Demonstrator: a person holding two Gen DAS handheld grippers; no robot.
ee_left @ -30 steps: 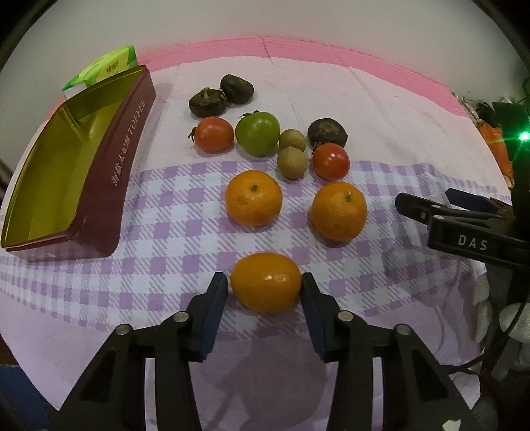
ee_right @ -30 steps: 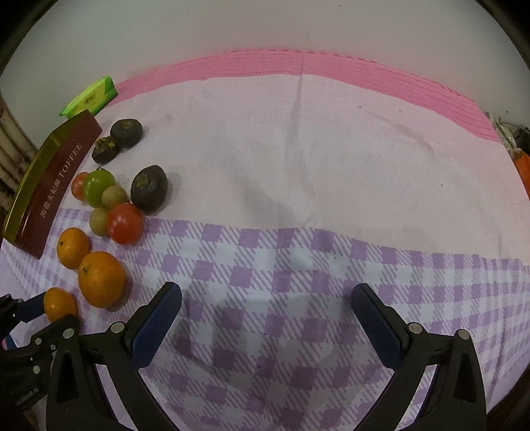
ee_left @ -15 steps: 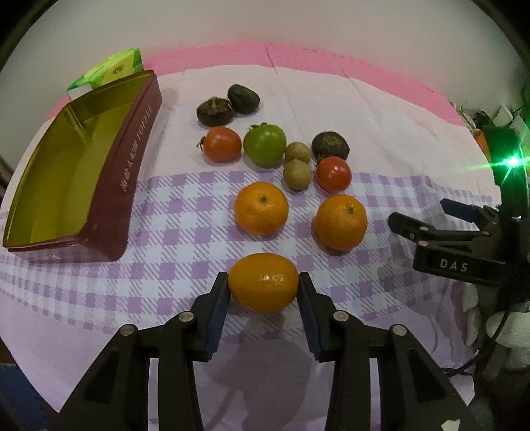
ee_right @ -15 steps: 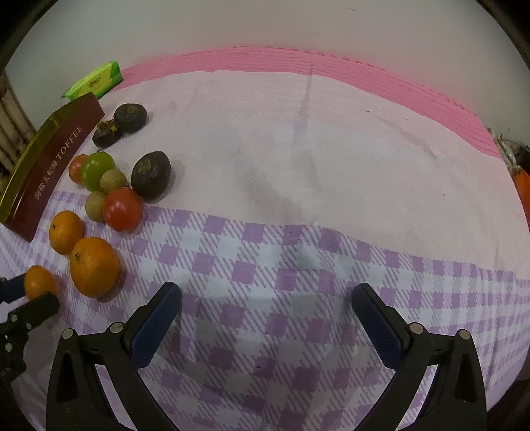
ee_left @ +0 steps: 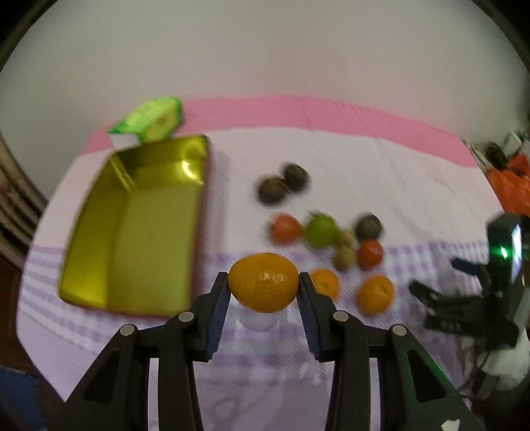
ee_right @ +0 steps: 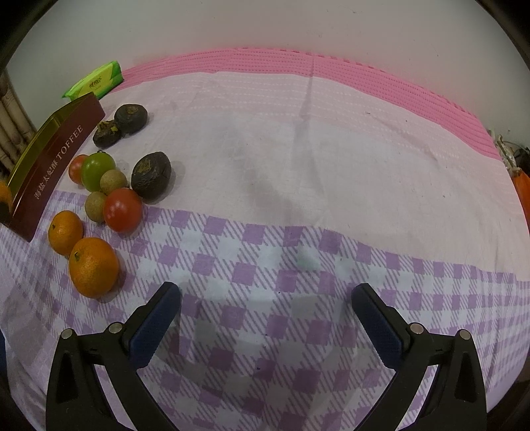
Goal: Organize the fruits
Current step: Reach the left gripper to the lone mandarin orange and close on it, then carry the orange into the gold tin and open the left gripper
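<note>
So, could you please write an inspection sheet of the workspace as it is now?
Surface: table cloth, pink edge at the back, purple checks in front.
Job's things: toffee tin, open, nothing in it; one orange in the left gripper; two oranges, two red tomatoes, a green tomato, two small brown fruits and three dark fruits on the cloth.
Clutter: green packet behind the tin.
Grippers: left jaws shut on the orange, lifted; right gripper open, holding nothing.
Cables: nothing seen clearly.
Surroundings: plain wall.
</note>
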